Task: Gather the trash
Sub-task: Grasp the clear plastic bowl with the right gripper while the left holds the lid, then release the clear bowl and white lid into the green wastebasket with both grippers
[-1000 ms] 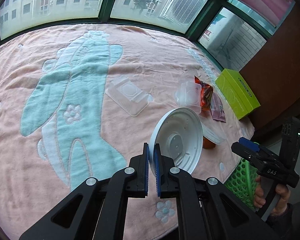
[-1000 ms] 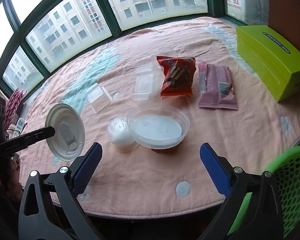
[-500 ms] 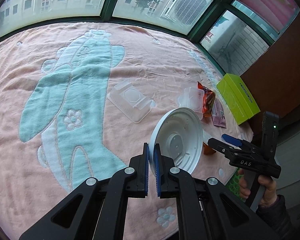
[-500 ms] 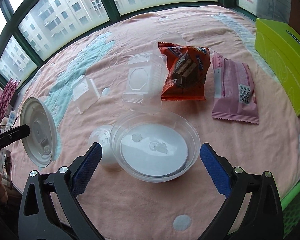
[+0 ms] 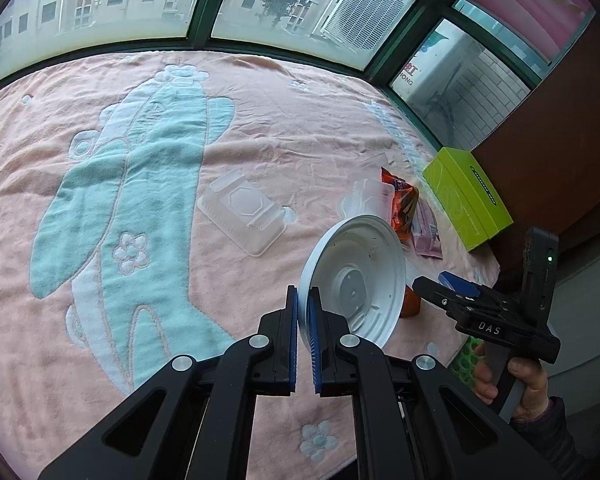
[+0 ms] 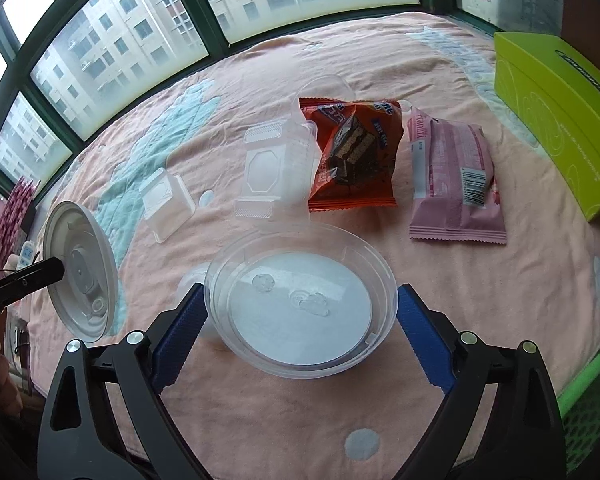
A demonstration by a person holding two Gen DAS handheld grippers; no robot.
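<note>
The right gripper (image 6: 298, 322) has its blue-padded fingers spread wide, one on each side of a clear plastic bowl (image 6: 300, 300) on a pink blanket (image 6: 500, 280); whether the pads touch the bowl is unclear. Left of the bowl, the left gripper (image 5: 304, 334) pinches the rim of a white round lid (image 5: 354, 284), holding it on edge in the air. Beyond the bowl lie a clear clamshell container (image 6: 272, 168), an orange snack wrapper (image 6: 354, 156) and a pink wrapper (image 6: 454, 184). Farther right stands a lime-green box (image 6: 556, 120).

My left gripper (image 5: 305, 330) is pinched closed on the white lid (image 5: 356, 280), while my right gripper (image 6: 300, 332) fingers (image 6: 424, 340) spread wide.
</note>
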